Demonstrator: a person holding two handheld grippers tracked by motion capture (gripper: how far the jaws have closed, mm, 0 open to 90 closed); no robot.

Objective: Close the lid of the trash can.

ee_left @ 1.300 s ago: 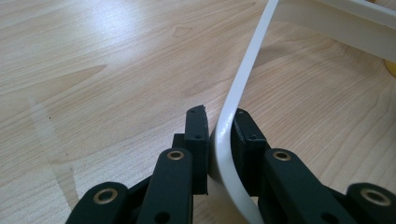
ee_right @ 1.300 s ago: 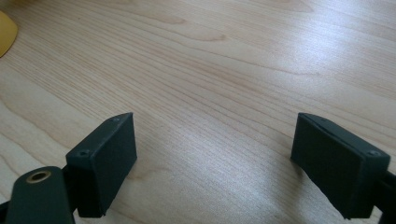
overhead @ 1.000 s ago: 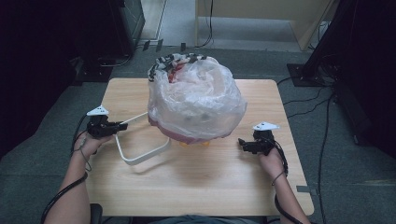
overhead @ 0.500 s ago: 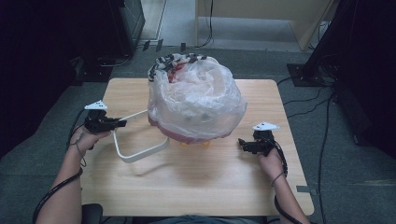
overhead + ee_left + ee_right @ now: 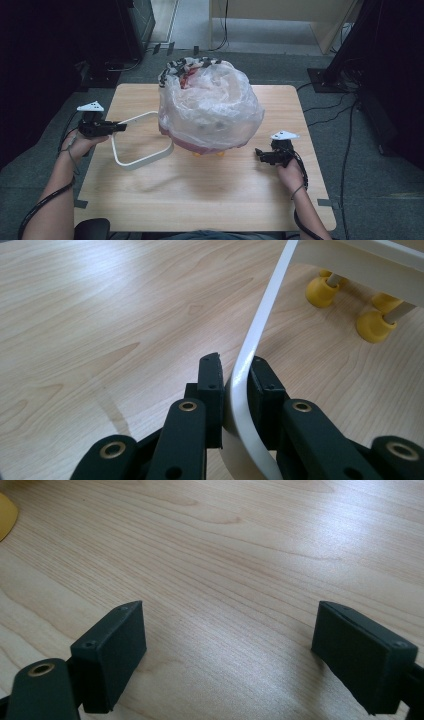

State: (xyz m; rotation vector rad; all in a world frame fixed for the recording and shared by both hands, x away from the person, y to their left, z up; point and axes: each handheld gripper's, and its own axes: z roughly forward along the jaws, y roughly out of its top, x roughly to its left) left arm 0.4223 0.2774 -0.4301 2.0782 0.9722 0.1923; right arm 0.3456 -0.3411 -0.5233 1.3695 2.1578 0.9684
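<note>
High view: handle [image 5: 135,145] loop points toward left gripper [image 5: 120,127].

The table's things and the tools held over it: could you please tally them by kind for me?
Grippers: 2 (left gripper with fingers shut on the white handle loop, right gripper open)
Plastic-wrapped basket: 1
White handle loop: 1
Yellow feet under the basket: 3 visible
Total: 7
</note>
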